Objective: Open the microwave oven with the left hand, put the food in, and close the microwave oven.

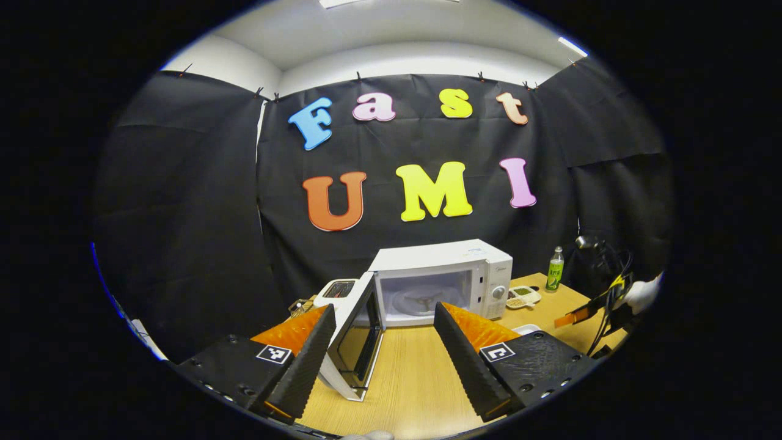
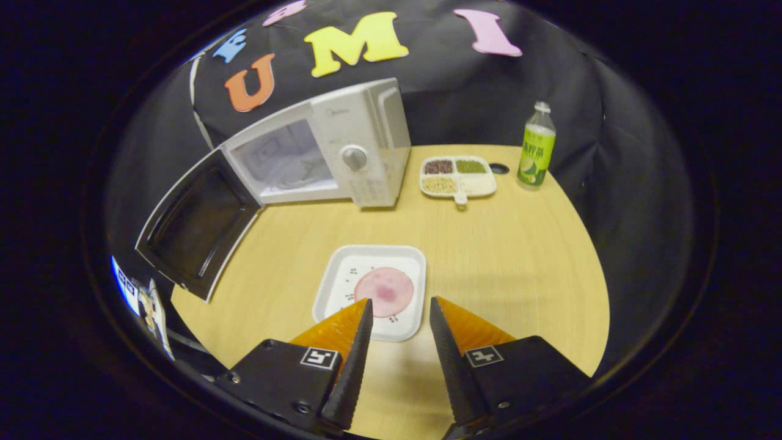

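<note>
The white microwave (image 1: 449, 269) (image 2: 360, 143) stands at the back of the wooden table, its door (image 1: 357, 336) (image 2: 198, 223) swung wide open to the left and its cavity lit. My left gripper (image 1: 385, 315) is open, its fingers either side of the doorway with the door's edge by the left finger, touching nothing. A white square tray (image 2: 342, 278) holding a round pink slice of food (image 2: 385, 292) lies on the table. My right gripper (image 2: 399, 308) is open just above the tray's near edge. The right gripper (image 1: 574, 316) also appears far right.
A small divided dish of grains (image 2: 457, 176) (image 1: 523, 296) and a green bottle (image 2: 536, 146) (image 1: 555, 270) stand right of the microwave. A white toaster (image 1: 337, 292) sits left of it. The wooden tabletop (image 2: 519, 263) has bare space to the right of the tray.
</note>
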